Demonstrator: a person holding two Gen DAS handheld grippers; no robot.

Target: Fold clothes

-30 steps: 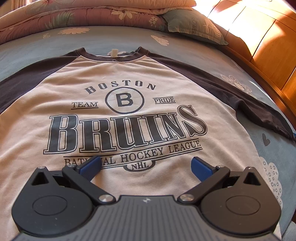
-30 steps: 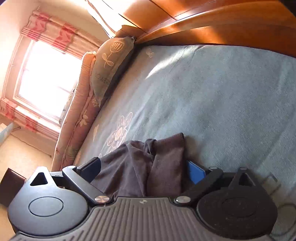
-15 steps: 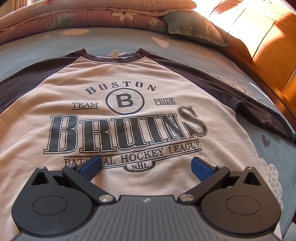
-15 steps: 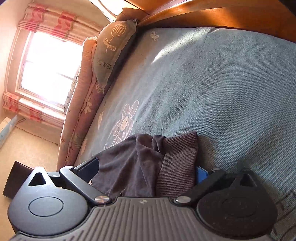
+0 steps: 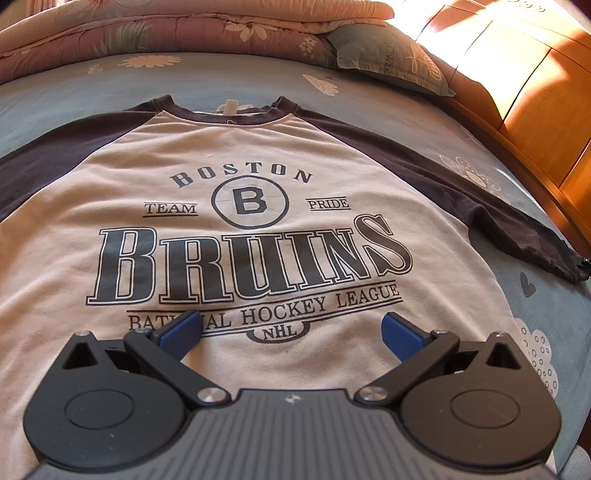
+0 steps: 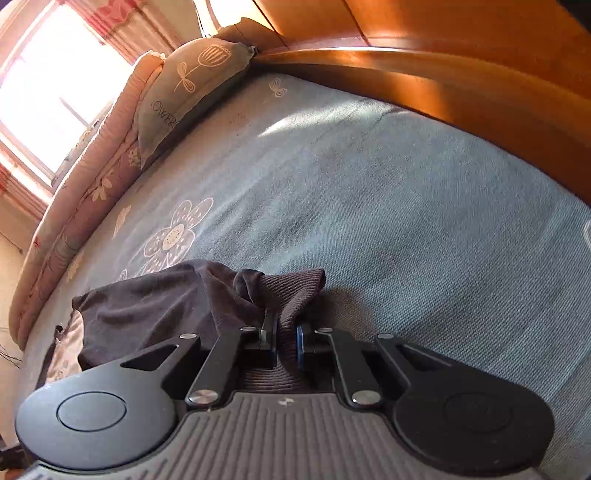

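The shirt [image 5: 236, 258] has a cream body with dark charcoal sleeves and collar, and a dark grey print of hockey-team lettering. Its ribbed cuff [image 6: 291, 291] is dark brown-grey. The bed sheet [image 6: 406, 221] is dusty blue with white outlined flowers. The quilt [image 5: 166, 33] is pink and mauve with pale blossoms. The pillow [image 5: 388, 59] is grey-green with cream line drawings. The headboard [image 5: 535, 92] is orange-brown wood. Both tools are black with blue pads [image 5: 400, 328].

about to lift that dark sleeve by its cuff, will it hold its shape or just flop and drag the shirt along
Probably floppy: the dark sleeve already bunches in soft folds behind the right gripper, shut on the ribbed cuff. It looks thin and light. Being sewn to the shirt, it may tug the shoulder once lifted.
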